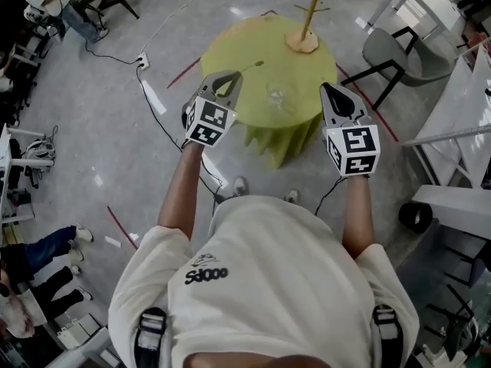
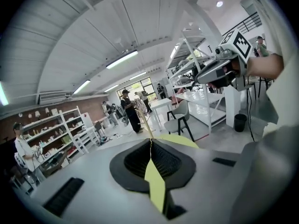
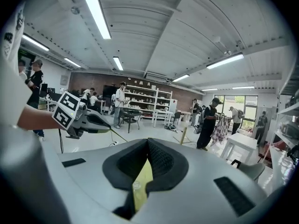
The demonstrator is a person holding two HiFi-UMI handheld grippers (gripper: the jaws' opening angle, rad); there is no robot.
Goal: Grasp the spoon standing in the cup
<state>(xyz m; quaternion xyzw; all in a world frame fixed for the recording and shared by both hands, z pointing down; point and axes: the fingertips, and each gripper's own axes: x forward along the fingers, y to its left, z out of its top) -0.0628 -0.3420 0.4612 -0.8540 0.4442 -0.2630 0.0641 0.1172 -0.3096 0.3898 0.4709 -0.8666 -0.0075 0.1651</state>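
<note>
Left gripper [image 1: 233,76]: jaws clamped on a thin long-handled spoon [image 1: 252,66], over the left part of the round yellow-green table [image 1: 230,48]. Clear glass cup [image 1: 280,94] mid-table. Right gripper [image 1: 328,87]: jaws together, empty.

The person's white T-shirt [image 1: 268,282] is bearing a small dark print [image 1: 205,274] that is reading roughly "SJ000" in the head view, though not sharply. The left gripper [image 1: 232,77] and right gripper [image 1: 327,88] are carrying black-and-white square code markers on their cubes.
</note>
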